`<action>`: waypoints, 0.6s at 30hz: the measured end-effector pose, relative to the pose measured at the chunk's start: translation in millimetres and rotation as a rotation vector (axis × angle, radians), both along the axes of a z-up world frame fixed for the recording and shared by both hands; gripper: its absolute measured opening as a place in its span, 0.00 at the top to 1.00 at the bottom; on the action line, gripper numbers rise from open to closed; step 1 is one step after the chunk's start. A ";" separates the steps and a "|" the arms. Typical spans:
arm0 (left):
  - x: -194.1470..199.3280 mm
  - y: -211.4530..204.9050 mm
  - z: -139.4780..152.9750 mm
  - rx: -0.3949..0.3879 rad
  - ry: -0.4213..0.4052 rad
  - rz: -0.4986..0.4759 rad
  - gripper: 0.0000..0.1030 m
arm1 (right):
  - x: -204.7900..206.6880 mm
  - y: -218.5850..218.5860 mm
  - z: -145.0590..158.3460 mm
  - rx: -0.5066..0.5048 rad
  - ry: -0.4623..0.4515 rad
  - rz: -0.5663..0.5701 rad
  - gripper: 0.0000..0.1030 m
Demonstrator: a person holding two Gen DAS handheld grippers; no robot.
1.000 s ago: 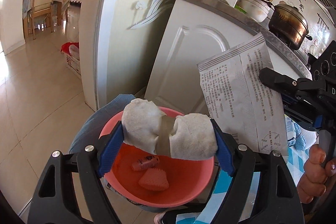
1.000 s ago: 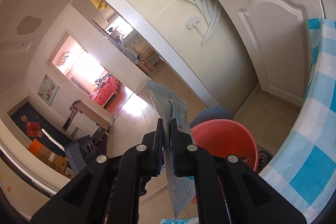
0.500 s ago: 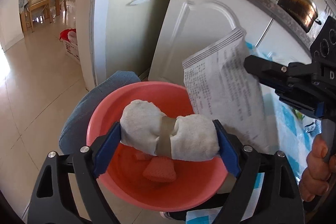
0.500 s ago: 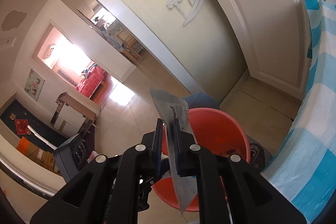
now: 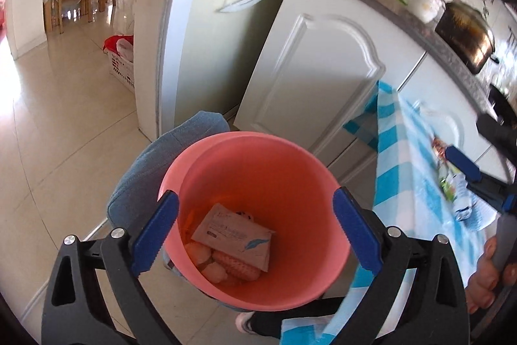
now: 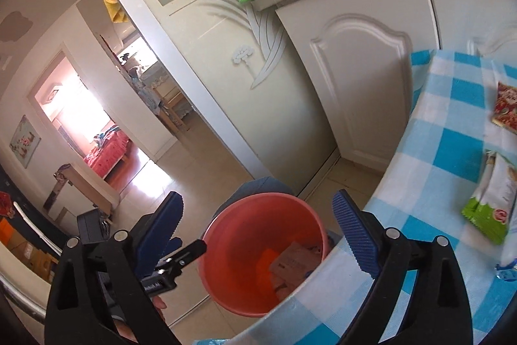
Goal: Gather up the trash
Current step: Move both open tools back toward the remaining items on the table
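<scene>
A salmon-pink bucket point(image 5: 258, 180) stands on the floor beside the table. A flat paper packet point(image 5: 234, 235) lies inside it on top of pale lumps of wadded paper point(image 5: 206, 257). My left gripper point(image 5: 255, 231) hangs over the bucket's mouth, its jaws opening with nothing between them. The right gripper point(image 6: 258, 231) is also opening and holds nothing; the bucket point(image 6: 245, 251) shows past its fingers. One of its fingers point(image 5: 462, 165) reaches over the table in the left wrist view. A red wrapper point(image 6: 505, 109) and a green-and-white wrapper point(image 6: 491, 202) lie on the tablecloth.
A blue-and-white checked cloth point(image 6: 436, 151) covers the table at the right. White cabinet doors point(image 5: 310, 80) stand behind the bucket, with pots and a dish rack on the counter. A blue-grey cushion point(image 5: 145, 170) sits under the bucket. Tiled floor point(image 5: 64, 134) lies to the left.
The left gripper let go of the taped paper wad and the right one released the packet; both now lie in the bucket. Both grippers opened wide, and the right one swung towards the table.
</scene>
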State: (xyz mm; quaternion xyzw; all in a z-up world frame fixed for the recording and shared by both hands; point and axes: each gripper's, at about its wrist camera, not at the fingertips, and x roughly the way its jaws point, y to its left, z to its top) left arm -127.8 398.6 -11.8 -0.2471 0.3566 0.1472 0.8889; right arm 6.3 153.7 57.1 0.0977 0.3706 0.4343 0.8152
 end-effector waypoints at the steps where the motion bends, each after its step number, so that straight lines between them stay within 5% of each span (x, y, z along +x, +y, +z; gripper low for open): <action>1: -3.0 0.6 2.1 -0.026 -0.021 -0.001 0.06 | -5.1 -4.8 2.0 0.000 -0.017 -0.006 0.09; 6: -11.2 -4.6 8.8 -0.089 -0.079 -0.021 0.06 | -29.0 -29.0 4.3 0.010 -0.068 -0.048 0.07; 18: -27.2 -48.9 39.3 -0.056 -0.175 -0.169 0.04 | -60.6 -91.9 -4.2 0.094 -0.110 -0.215 0.05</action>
